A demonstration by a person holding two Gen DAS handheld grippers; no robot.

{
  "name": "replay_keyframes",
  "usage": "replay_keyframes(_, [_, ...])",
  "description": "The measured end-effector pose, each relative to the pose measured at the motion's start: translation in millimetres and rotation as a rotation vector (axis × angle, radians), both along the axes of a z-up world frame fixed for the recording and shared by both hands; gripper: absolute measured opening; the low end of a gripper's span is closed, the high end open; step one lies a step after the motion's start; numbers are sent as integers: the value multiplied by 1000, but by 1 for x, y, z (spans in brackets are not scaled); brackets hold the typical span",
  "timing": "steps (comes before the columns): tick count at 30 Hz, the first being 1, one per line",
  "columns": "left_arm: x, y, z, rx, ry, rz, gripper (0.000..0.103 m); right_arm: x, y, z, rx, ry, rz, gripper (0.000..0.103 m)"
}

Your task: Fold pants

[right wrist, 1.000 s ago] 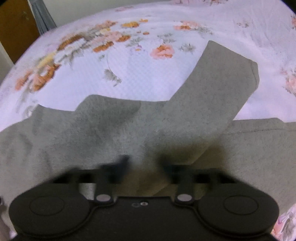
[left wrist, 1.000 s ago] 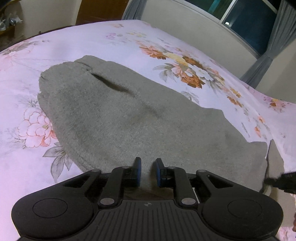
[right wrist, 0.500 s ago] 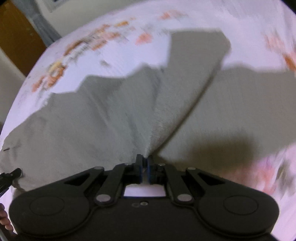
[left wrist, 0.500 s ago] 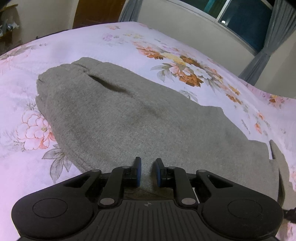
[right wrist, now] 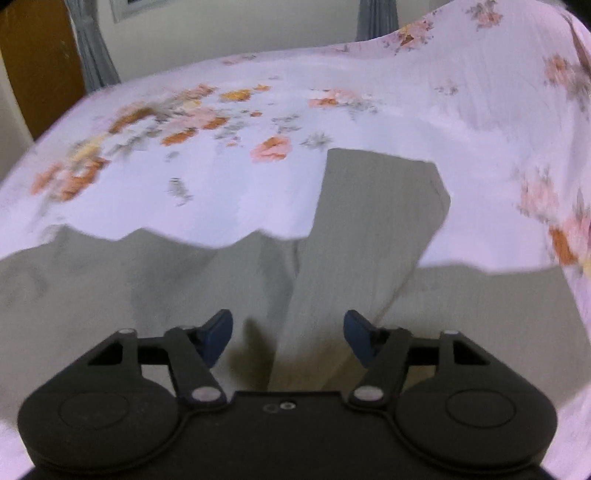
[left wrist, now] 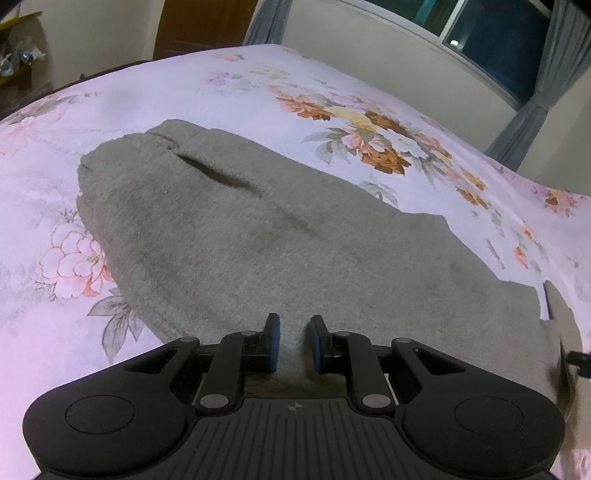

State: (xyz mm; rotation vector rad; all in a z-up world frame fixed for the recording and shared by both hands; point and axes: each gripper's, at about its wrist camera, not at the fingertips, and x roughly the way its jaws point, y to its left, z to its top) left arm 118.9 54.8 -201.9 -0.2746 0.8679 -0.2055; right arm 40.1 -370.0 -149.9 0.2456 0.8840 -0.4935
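Observation:
The grey pants (left wrist: 258, 236) lie flat on the floral bed sheet (left wrist: 229, 85), waistband end at the far left in the left wrist view. My left gripper (left wrist: 294, 342) sits low at the pants' near edge, its blue pads a small gap apart with grey fabric between them; I cannot tell whether they pinch it. In the right wrist view the pants (right wrist: 369, 236) show one leg folded up over the other, its cuff pointing away. My right gripper (right wrist: 288, 338) is wide open and empty just above that folded leg.
The bed sheet (right wrist: 221, 177) spreads beyond the pants on all sides. A wall with a dark window (left wrist: 491, 51) and grey curtains (left wrist: 554, 62) lies behind the bed. A wooden door (left wrist: 199, 26) stands at the back left.
My right gripper was shut on the folded leg half a second ago and has opened and let it go. My left gripper has barely moved.

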Motion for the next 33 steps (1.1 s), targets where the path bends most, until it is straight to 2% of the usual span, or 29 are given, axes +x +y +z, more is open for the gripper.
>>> replay_keyframes(4, [1, -2, -1, 16, 3, 2, 17, 30, -16, -19, -42, 54, -38, 58])
replay_keyframes(5, [2, -2, -1, 18, 4, 2, 17, 32, -19, -22, -58, 57, -42, 50])
replay_keyframes(6, [2, -3, -2, 21, 6, 2, 17, 34, -23, -23, -64, 56, -49, 25])
replay_keyframes(7, [3, -3, -2, 22, 8, 3, 17, 32, -29, -23, -42, 45, -58, 11])
replay_keyframes(8, [3, -3, -2, 24, 9, 4, 17, 28, -36, -20, -1, 18, -69, 5])
replay_keyframes(11, [4, -6, -2, 37, 6, -4, 17, -8, -49, -1, 70, -86, -90, 4])
replay_keyframes(15, [5, -6, -3, 44, 3, -12, 17, -89, -61, 25, 184, -234, -151, 4])
replay_keyframes(17, [4, -6, -3, 48, 1, -14, 17, -130, -67, 21, 250, -272, -207, 4])
replay_keyframes(20, [4, -8, -3, 63, -2, -21, 17, -166, -76, -5, 339, -260, -283, 4])
replay_keyframes(22, [4, -10, -3, 73, -4, -23, 17, -169, -77, -25, 314, -194, -289, 4])
replay_keyframes(24, [4, -11, -3, 79, -3, -20, 17, -164, -76, -32, 290, -162, -257, 6])
replay_keyframes(27, [4, -13, -3, 88, -3, -16, 17, -157, -72, -21, 202, -170, -228, 31])
replay_keyframes(28, [4, -14, -2, 90, -4, -14, 17, -153, -71, -17, 167, -171, -211, 36])
replay_keyframes(29, [4, -14, -3, 92, -4, -13, 17, -148, -70, -14, 138, -171, -196, 46])
replay_keyframes(30, [4, -15, -3, 96, -4, -10, 17, -143, -71, -14, 120, -170, -189, 49])
replay_keyframes(33, [3, -18, -3, 114, -7, -8, 17, -128, -69, -14, 83, -162, -171, 49])
